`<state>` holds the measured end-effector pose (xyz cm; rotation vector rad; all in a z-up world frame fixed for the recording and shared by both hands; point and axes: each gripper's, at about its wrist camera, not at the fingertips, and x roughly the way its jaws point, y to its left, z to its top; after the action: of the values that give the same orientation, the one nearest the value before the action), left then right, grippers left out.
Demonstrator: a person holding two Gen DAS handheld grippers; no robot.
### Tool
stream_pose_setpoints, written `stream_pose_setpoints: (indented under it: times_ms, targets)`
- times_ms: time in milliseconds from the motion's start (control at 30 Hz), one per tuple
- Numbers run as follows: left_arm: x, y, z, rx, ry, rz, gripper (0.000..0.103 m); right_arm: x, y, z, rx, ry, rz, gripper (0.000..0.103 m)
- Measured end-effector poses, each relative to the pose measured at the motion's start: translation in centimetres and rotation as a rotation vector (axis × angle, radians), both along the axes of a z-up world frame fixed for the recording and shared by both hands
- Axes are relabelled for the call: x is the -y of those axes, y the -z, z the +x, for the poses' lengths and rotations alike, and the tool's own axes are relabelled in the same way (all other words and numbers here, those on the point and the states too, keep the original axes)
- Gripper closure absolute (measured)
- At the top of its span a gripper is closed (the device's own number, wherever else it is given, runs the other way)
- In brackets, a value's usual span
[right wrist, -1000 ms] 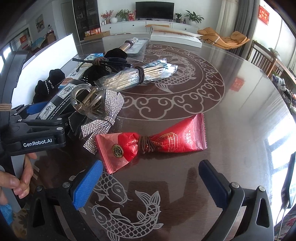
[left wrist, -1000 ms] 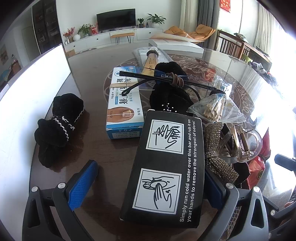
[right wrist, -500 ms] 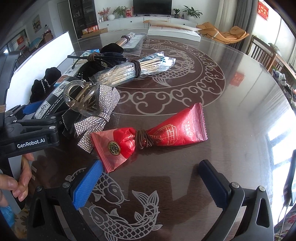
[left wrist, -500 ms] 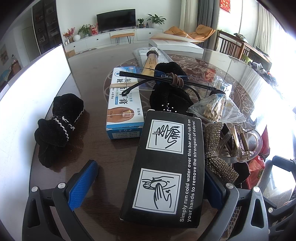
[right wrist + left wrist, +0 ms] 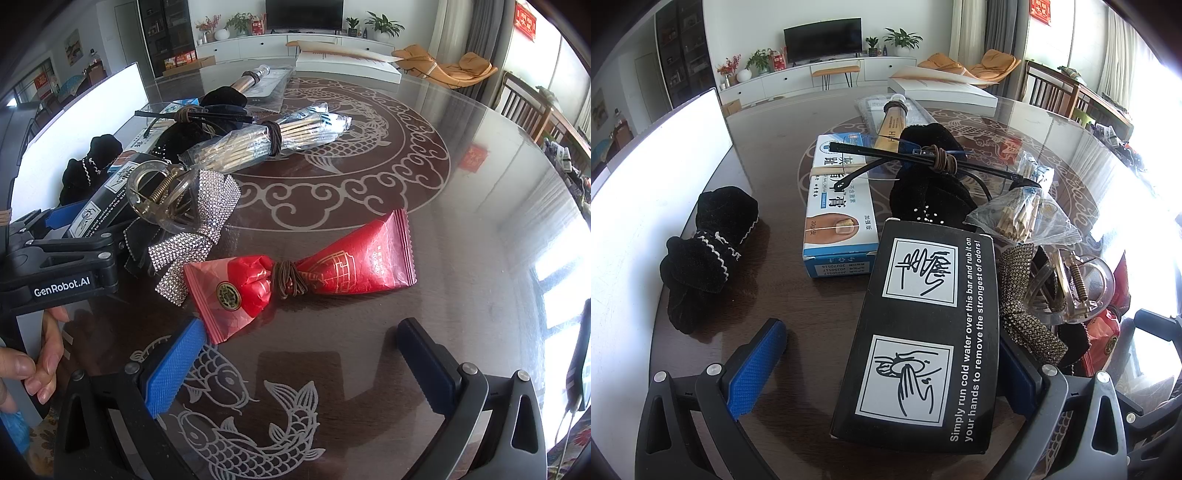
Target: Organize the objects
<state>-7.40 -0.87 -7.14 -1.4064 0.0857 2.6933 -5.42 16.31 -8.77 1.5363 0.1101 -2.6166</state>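
Observation:
My left gripper (image 5: 886,365) is open around the near end of a black box with white hand drawings (image 5: 923,332); its right pad touches the box, its left pad stands apart. The box lies on the table. My right gripper (image 5: 299,362) is open and empty, just in front of a red packet tied with a hair band (image 5: 303,269). Its left fingertip (image 5: 177,362) is at the packet's near corner. The left gripper shows in the right wrist view (image 5: 59,258) beside a clear hair clip on a rhinestone bow (image 5: 177,206).
A blue and white cream box (image 5: 838,206), a black velvet scrunchie (image 5: 705,254), tied glasses on a black pouch (image 5: 931,177), a bag of swabs (image 5: 266,140), a tube (image 5: 890,125) and a white box (image 5: 347,66) lie on the glass-topped table (image 5: 480,221). A white board (image 5: 646,192) stands at left.
My right gripper has moved forward and closer to the red packet. The left gripper and the black box have not moved.

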Motion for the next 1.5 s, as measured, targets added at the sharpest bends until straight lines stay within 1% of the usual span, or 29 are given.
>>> stream_pose_setpoints:
  times_ms: [1233,1300,1500]
  targets:
    - [0.0,0.0,0.1,0.003,0.003,0.002,0.0,0.1,0.0,0.0,-0.002,0.0,0.0,0.0]
    - [0.2,-0.1,0.8,0.011,0.014,0.001,0.0,0.1,0.0,0.0,-0.002,0.0,0.0,0.0]
    - [2.2,-0.3,4.4,0.026,0.052,0.0,0.0,0.1,0.1,0.1,-0.002,0.001,-0.001,0.0]
